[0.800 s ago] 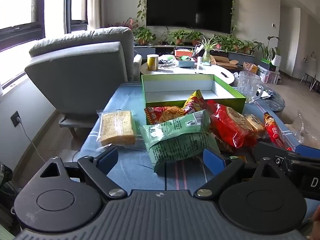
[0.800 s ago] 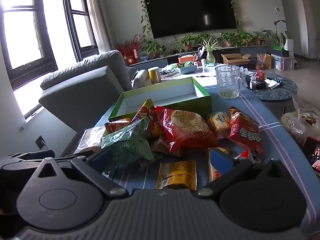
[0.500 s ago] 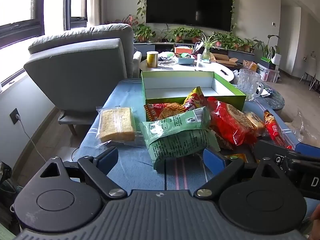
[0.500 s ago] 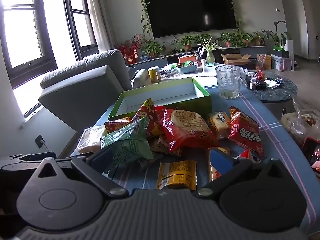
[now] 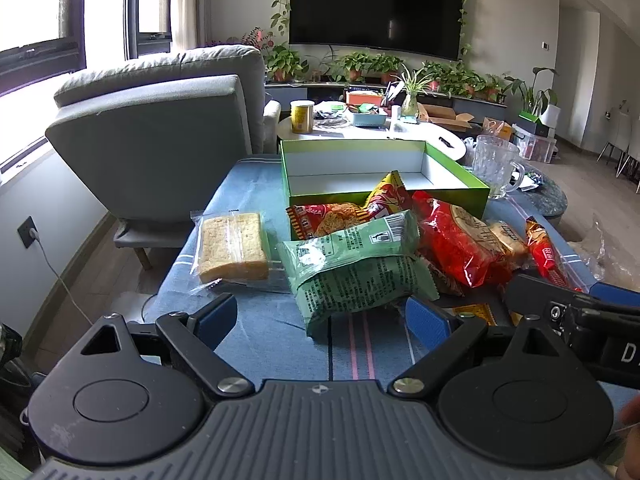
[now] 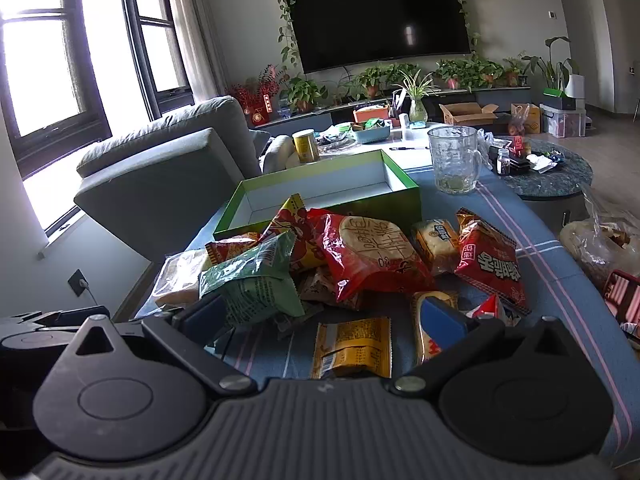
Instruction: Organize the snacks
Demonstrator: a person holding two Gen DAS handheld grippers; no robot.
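An empty green box (image 5: 384,196) (image 6: 316,216) stands at the far side of a blue cloth table (image 5: 260,320). In front of it lies a heap of snack packets: a green bag (image 5: 356,272) (image 6: 252,280), a big red bag (image 5: 456,236) (image 6: 368,252), an orange noodle packet (image 5: 324,218), a small red packet (image 6: 488,264) and a wrapped cake slice (image 5: 232,246). A yellow packet (image 6: 354,346) lies nearest. My left gripper (image 5: 322,314) is open, just short of the green bag. My right gripper (image 6: 320,320) is open above the yellow packet.
A glass mug (image 5: 494,166) (image 6: 454,158) stands right of the box. A grey armchair (image 5: 160,140) sits beyond the table's left edge. A plastic bag (image 6: 600,240) lies at the far right. The right gripper's body (image 5: 580,320) shows at the left wrist view's right edge.
The left wrist view has shifted a little, so the box and snacks sit slightly lower and farther. The right gripper has barely moved. Both stay open.
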